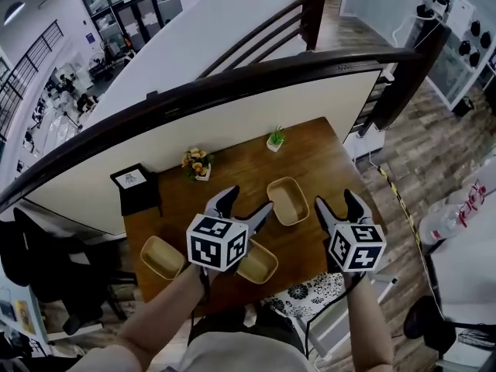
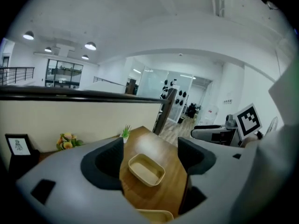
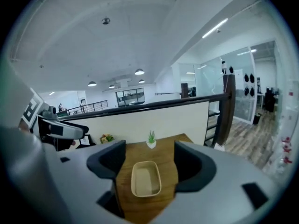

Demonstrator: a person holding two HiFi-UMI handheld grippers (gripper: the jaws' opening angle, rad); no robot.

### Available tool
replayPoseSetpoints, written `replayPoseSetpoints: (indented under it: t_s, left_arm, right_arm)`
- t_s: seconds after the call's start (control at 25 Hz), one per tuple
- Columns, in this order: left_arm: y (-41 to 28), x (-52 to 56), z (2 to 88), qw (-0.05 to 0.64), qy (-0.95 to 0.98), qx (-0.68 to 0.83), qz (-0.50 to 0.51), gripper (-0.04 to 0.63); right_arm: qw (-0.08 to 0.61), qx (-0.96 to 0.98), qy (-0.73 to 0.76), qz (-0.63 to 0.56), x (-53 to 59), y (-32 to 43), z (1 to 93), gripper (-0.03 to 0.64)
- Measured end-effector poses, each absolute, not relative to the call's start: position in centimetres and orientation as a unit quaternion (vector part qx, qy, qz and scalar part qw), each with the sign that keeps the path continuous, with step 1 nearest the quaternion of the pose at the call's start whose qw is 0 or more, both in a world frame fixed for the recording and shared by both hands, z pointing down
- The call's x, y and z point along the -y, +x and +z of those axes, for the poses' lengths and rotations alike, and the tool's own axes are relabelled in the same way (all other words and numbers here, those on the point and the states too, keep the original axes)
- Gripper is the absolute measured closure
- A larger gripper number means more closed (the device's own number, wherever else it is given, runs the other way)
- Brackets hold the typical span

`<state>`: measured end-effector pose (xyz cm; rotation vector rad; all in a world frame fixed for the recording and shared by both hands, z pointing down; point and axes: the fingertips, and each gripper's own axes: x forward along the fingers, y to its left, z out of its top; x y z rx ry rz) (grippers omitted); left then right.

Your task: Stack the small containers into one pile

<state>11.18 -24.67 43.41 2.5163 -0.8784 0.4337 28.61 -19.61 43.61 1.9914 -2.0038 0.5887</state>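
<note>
Head view, looking steeply down: a wooden table (image 1: 325,161) carries three small beige containers, all apart and none stacked. The far container (image 1: 287,200) lies toward the table's right side. The left container (image 1: 163,256) sits near the front left corner. The near container (image 1: 260,263) lies at the front edge, partly behind the left gripper's marker cube.

The left gripper (image 1: 246,204) hovers over the table's middle with its jaws spread. In the left gripper view the far container lies on the wood beyond them, untouched, and the near container's rim shows at the bottom edge. The right gripper (image 1: 337,201) hangs just right of the far container. In the right gripper view its jaws also stand apart, framing that same container without contact.

Along the back edge stand a small green plant (image 1: 275,139) in a white pot, a bunch of flowers (image 1: 198,163) and a black picture frame (image 1: 133,179). The print in the frame is too small to read. Each cube bears only black-and-white square patterns.
</note>
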Motion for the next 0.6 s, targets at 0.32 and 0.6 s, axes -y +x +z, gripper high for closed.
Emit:
replayPoseSetpoints:
  t_s: [0.32, 0.6]
  left_arm:
    - [13.5, 27.0, 54.4, 0.249, 0.884, 0.314, 0.242, 0.229]
    - [15.0, 28.3, 61.7, 0.348, 0.847, 0.314, 0.249, 0.229]
  right_arm:
    - [0.184, 0.691, 0.653, 0.25, 22.9, 28.5, 53.4, 0.305]
    - [0.216, 0.676, 0.644, 0.286, 24.9, 29.3, 61.3, 0.334]
